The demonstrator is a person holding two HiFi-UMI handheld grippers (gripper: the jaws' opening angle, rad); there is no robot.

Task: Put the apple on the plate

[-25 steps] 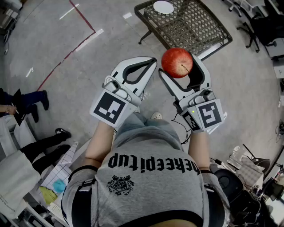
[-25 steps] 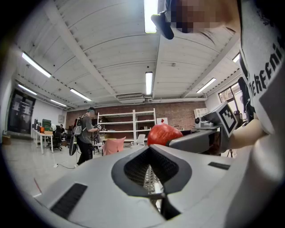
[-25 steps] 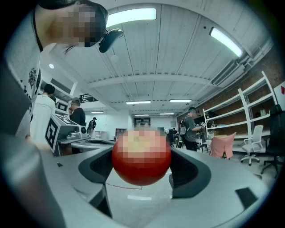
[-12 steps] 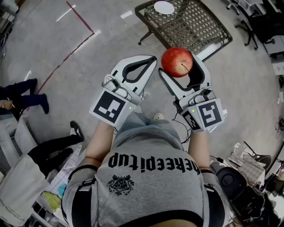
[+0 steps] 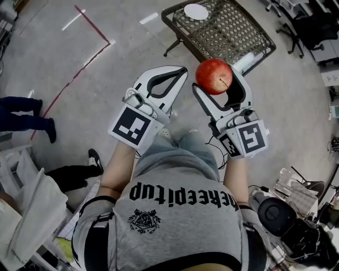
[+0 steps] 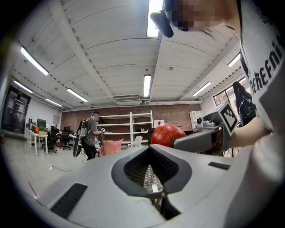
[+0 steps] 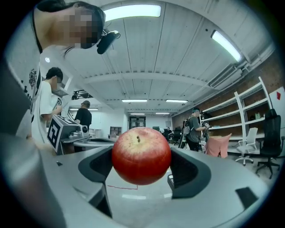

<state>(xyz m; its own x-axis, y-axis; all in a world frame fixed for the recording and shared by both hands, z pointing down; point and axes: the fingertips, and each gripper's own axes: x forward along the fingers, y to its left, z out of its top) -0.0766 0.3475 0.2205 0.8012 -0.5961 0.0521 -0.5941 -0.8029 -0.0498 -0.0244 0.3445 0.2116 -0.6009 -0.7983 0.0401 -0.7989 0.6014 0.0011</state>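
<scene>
The right gripper (image 5: 218, 79) is clamped on the apple (image 7: 141, 155), which sits in the air with its stem side showing and covers much of the 2 jaw tips. The left gripper (image 5: 181, 72), just beside it, is closed on nothing. The plate (image 5: 196, 11) lies well apart on the mesh table (image 5: 238, 37), whose far edge is cut off from view. Bare floor (image 5: 106, 90) lies between, and a bystander's legs (image 5: 21, 114) stand off to the left.

Head cam steep down; shared: apple (image 5: 214, 76)
</scene>
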